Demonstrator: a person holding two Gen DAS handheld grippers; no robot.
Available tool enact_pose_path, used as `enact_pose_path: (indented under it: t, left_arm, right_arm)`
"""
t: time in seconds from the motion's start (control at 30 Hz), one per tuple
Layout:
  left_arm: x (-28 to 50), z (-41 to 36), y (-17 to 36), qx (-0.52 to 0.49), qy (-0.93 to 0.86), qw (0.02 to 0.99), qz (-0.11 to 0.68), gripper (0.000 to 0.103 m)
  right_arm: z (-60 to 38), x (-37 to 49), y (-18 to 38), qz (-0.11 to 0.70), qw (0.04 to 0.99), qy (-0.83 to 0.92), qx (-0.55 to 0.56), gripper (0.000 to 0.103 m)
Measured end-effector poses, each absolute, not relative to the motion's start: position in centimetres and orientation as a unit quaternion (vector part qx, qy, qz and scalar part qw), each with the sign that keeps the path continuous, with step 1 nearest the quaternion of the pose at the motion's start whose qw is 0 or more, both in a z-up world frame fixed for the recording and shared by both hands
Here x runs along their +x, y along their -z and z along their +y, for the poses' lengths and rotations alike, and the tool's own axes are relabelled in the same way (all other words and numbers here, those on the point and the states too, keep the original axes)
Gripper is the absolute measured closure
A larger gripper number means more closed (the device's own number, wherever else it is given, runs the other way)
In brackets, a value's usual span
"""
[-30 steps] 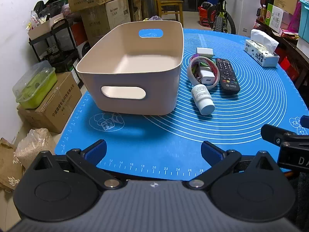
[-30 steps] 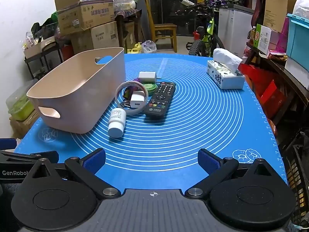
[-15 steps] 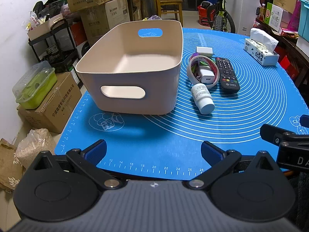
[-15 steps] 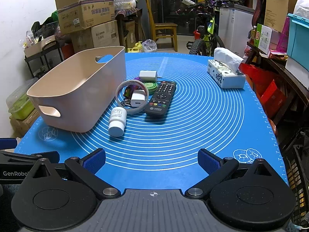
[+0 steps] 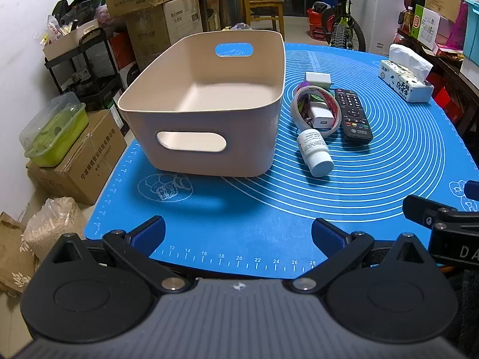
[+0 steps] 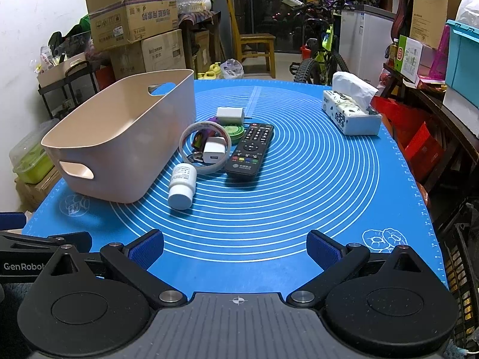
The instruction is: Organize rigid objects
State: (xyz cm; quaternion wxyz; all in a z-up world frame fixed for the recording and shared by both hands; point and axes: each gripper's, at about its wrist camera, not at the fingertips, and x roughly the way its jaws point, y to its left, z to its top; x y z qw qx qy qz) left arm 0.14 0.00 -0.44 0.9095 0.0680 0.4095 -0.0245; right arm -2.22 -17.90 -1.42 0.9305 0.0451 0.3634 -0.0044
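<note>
Room: cluttered storeroom with stacked cardboard boxes (image 6: 131, 18), a wooden chair (image 6: 254, 45) and a bicycle (image 6: 320, 51) at the back.
Surface: blue mat (image 6: 314, 185) printed with white rings.
Bins: one beige bin (image 5: 209, 119), nothing inside, on the mat's left side.
Tissue boxes: one tissue box (image 6: 350, 113), far right.
Remotes: one black remote (image 6: 250, 149), right of the bin.
Tape rolls: one tape roll (image 6: 205, 146), just beside the remote.
Bottles: one white bottle (image 6: 181, 187) lying down, nearest the grippers.
Chargers: two, one charger (image 6: 213, 152) inside the tape roll, another white adapter (image 6: 230, 115) behind.
Grippers: left gripper (image 5: 238, 234) and right gripper (image 6: 235, 246), both spread apart, holding nothing, over the near edge.
Change: none visible; everything sits as before.
</note>
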Motion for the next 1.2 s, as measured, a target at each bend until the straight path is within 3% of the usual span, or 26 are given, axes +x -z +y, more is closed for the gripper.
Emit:
enact_pose_path:
  t: [1.2]
  left_arm:
    - [0.09, -0.22, 0.76, 0.067, 0.026, 0.908, 0.414, 0.001]
  right_arm:
    - [-18.18, -2.0, 1.59, 0.367, 0.929, 0.009, 0.047, 0.002]
